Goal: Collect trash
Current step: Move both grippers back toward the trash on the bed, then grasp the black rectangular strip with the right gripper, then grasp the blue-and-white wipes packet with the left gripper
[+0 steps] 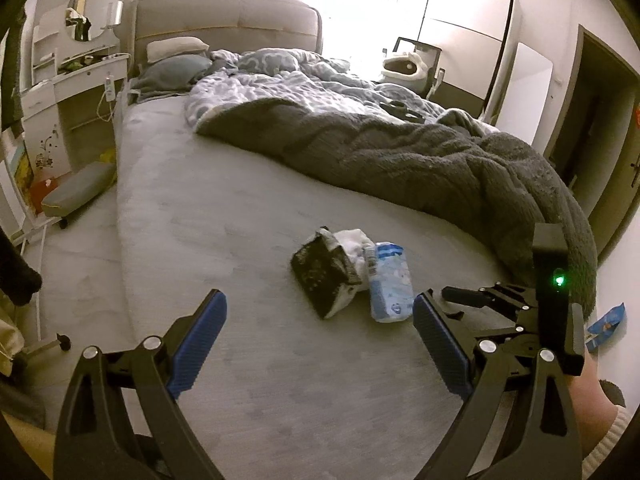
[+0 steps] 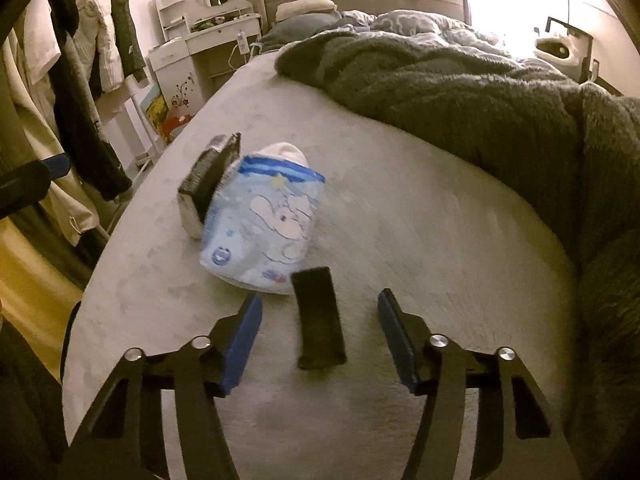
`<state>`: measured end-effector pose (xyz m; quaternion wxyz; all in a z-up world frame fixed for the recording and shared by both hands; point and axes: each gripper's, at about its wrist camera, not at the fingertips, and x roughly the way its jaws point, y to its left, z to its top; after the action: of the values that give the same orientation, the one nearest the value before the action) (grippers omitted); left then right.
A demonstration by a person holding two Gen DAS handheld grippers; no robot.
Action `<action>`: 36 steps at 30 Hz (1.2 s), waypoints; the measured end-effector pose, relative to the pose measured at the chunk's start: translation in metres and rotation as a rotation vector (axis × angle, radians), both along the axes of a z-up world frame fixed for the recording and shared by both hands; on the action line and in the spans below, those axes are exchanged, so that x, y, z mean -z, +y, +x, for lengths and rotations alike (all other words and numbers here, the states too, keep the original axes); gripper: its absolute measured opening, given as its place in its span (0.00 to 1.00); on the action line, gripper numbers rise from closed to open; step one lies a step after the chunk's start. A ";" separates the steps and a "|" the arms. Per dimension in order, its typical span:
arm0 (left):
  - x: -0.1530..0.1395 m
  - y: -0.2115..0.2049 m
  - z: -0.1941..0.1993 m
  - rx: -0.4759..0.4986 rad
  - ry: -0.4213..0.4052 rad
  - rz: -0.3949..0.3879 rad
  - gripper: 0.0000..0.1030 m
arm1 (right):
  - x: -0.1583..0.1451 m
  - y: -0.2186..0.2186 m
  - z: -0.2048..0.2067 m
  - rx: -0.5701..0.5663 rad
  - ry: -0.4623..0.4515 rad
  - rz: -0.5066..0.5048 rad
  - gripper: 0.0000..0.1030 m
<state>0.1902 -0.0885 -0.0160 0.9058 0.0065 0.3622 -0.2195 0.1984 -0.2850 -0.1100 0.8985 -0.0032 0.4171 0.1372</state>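
Note:
A pile of trash lies on the grey bed sheet (image 1: 240, 240): a black crumpled wrapper (image 1: 322, 270), a white tissue (image 1: 354, 242) and a light blue printed packet (image 1: 390, 284). My left gripper (image 1: 320, 320) is open, just short of the pile. In the right wrist view the blue packet (image 2: 266, 224) and black wrapper (image 2: 212, 176) lie ahead. A flat black object (image 2: 318, 318) lies on the sheet between the fingers of my open right gripper (image 2: 320, 316). The right gripper also shows in the left wrist view (image 1: 452, 300).
A dark grey fleece blanket (image 1: 420, 160) and patterned duvet (image 1: 304, 84) cover the bed's right half. A white dressing table (image 1: 76, 80) stands at the far left. Clothes (image 2: 76, 80) hang left. A blue wrapper (image 1: 606, 324) lies on the floor at right.

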 end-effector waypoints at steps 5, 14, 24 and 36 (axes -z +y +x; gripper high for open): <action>0.007 -0.019 0.001 0.039 0.017 0.001 0.93 | 0.005 -0.005 0.004 -0.023 0.007 0.032 0.48; 0.027 -0.050 0.005 0.077 0.063 0.057 0.93 | 0.007 -0.008 0.005 -0.053 -0.017 0.067 0.20; 0.039 -0.068 0.010 0.091 0.097 0.028 0.92 | 0.002 -0.010 0.000 -0.091 -0.019 0.097 0.19; 0.056 -0.088 0.024 0.087 0.156 -0.037 0.77 | -0.010 -0.044 -0.006 -0.011 -0.062 0.136 0.19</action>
<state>0.2144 -0.1763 -0.0721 0.8643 -0.0115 0.4270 -0.2653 0.1921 -0.3290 -0.1005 0.9083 0.0512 0.3787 0.1700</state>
